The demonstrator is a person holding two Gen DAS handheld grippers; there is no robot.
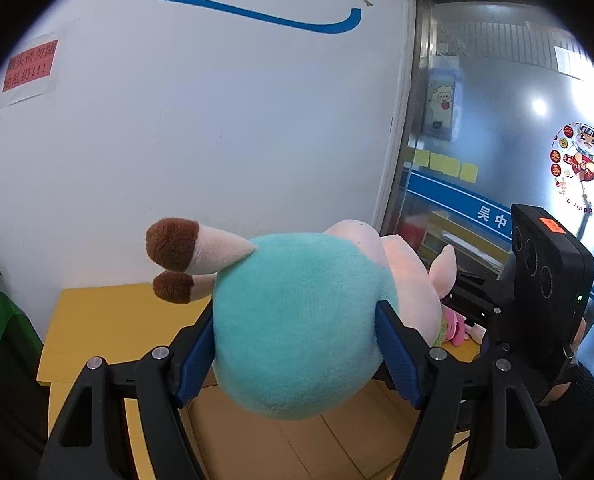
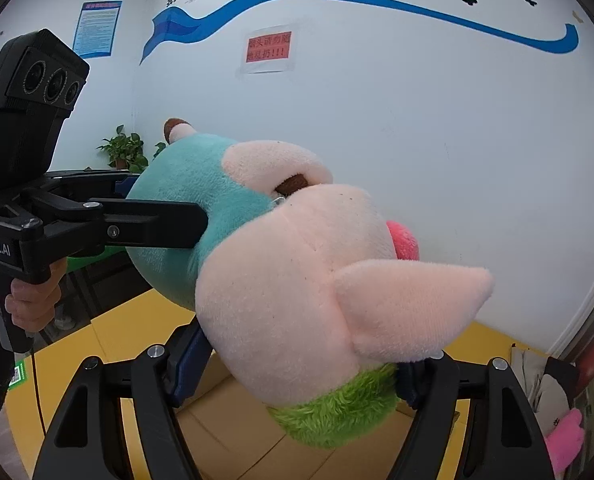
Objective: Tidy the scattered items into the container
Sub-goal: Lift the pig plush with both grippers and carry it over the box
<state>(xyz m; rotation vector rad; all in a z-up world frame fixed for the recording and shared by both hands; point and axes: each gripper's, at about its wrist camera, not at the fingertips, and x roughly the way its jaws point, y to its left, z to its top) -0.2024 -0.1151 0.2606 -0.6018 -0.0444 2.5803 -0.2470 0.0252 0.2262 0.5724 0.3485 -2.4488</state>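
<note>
White wall close behind yellow table point(image 1: 81, 320), open air above; pig plush point(image 1: 297, 320) held aloft over cardboard box point(image 1: 297, 448). Left gripper point(image 1: 297, 344) clamped on teal body, right gripper point(image 2: 297, 372) on pink head. Only right view shows potted plant point(image 2: 123, 152)

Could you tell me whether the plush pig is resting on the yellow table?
No, both claws hold the plush pig above the table.

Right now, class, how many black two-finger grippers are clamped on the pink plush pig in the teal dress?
2: the left gripper squeezes the pig's teal body; the right gripper pinches its green collar below the head.
</note>
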